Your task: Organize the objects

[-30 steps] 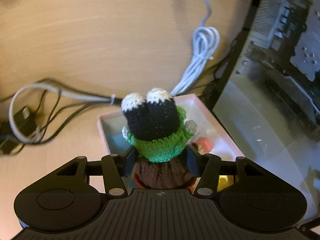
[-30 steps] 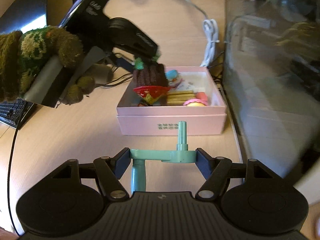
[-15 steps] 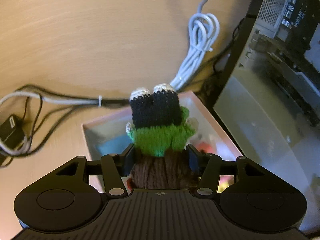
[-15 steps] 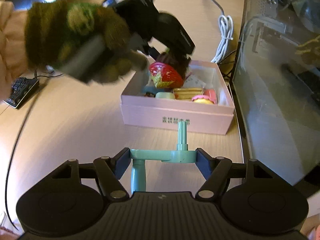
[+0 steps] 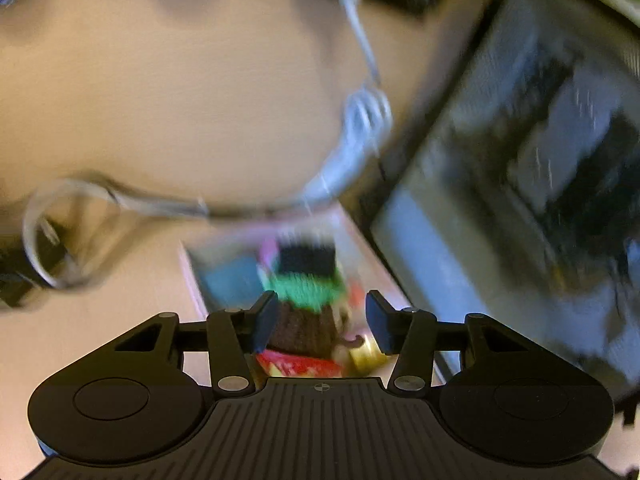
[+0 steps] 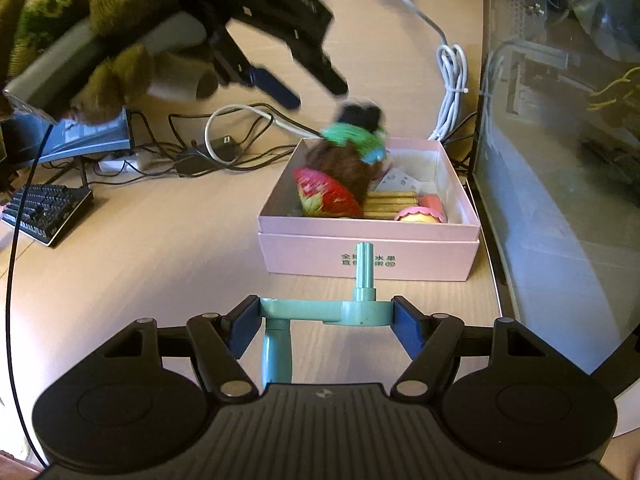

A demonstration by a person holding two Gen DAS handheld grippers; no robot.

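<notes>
A crocheted toy with a brown body, green collar and black top leans in the pink box, on a red knitted strawberry. My left gripper hangs above and to the left of it, apart from the toy, its jaws closing on nothing. The left wrist view is blurred: the toy shows below the left gripper, inside the box. In front of the box, my right gripper is shut on a teal crank-shaped part.
The box also holds a biscuit-like piece and a pink-and-yellow toy. A glass-sided computer case stands close on the right. A bundled white cable, black cables and a keyboard lie behind and left. A gloved hand holds the left gripper.
The left gripper let go of the crocheted toy and rose away from the box. The toy now rests in the box. The right gripper kept still with the teal part.
</notes>
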